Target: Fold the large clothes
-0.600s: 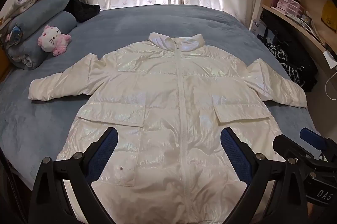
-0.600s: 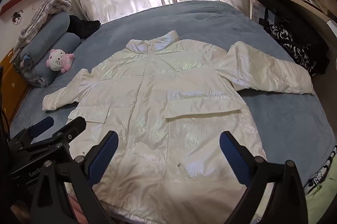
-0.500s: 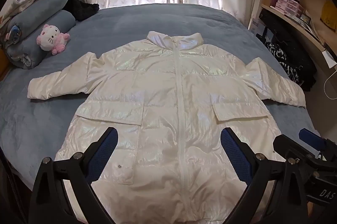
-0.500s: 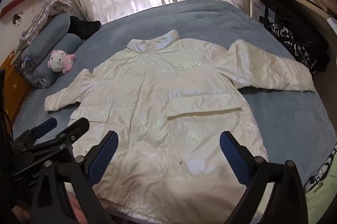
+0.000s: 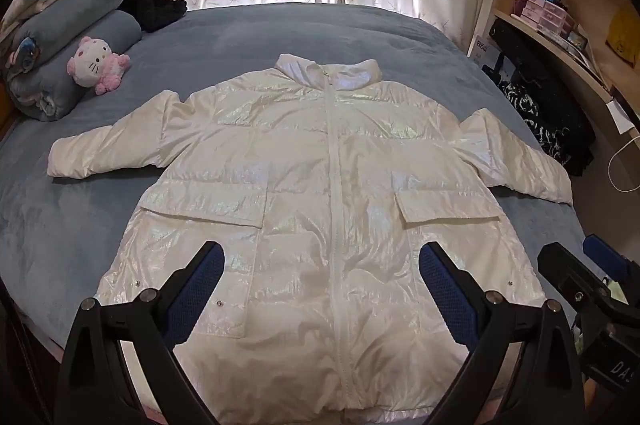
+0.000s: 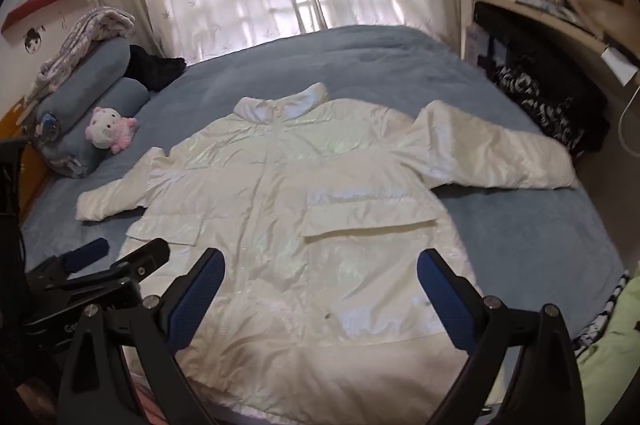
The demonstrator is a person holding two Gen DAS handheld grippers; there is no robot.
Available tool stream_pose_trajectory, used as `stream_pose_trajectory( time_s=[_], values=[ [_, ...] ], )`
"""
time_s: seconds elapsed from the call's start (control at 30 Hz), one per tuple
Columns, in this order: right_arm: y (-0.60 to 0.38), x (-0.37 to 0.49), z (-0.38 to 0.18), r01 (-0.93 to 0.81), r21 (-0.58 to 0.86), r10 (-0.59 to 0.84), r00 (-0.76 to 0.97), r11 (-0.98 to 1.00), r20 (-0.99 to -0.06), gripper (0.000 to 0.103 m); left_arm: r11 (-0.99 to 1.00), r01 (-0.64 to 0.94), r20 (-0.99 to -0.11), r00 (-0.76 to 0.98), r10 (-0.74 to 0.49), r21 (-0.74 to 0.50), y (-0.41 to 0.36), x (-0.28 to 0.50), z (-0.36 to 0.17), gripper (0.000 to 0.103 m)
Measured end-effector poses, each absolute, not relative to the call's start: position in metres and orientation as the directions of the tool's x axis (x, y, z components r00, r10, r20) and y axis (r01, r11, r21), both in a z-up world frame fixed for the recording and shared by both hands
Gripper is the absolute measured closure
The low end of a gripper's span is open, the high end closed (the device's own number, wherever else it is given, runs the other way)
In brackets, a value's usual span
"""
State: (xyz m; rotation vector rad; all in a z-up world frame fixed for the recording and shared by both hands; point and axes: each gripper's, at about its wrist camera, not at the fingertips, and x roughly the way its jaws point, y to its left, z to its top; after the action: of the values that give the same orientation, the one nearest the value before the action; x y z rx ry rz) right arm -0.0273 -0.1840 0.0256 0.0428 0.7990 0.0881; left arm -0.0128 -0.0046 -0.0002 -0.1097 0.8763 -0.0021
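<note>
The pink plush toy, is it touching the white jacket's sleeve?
Apart. The left wrist view shows bare blue bedspread between the plush toy and the jacket sleeve.

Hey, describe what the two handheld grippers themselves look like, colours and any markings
Both match: the left gripper and right gripper have matte black angular plastic frames, silver screw heads at the joints, and fingers lined with dark blue textured pads. White lettering shows on the right gripper's body in the left view, only partly readable. No hands, sleeves or cables show.
</note>
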Motion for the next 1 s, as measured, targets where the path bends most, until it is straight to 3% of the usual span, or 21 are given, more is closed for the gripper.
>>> stream_pose_trajectory(
  time_s=[0.53, 1.0],
  values=[
    [-0.190, -0.046, 0.038, -0.050, 0.102, 0.102, 0.791, 0.994, -0.604, 0.005, 0.995, -0.025, -0.771, 0.635, -0.057, -0.094, -0.010, -0.014, 0.001, 0.006],
    [-0.192, -0.039, 0.024, -0.062, 0.059, 0.086, 0.736, 0.996, -0.672, 0.005, 0.996, -0.020, -0.761, 0.647, -0.052, -0.085, -0.011, -0.018, 0.002, 0.006]
  ],
)
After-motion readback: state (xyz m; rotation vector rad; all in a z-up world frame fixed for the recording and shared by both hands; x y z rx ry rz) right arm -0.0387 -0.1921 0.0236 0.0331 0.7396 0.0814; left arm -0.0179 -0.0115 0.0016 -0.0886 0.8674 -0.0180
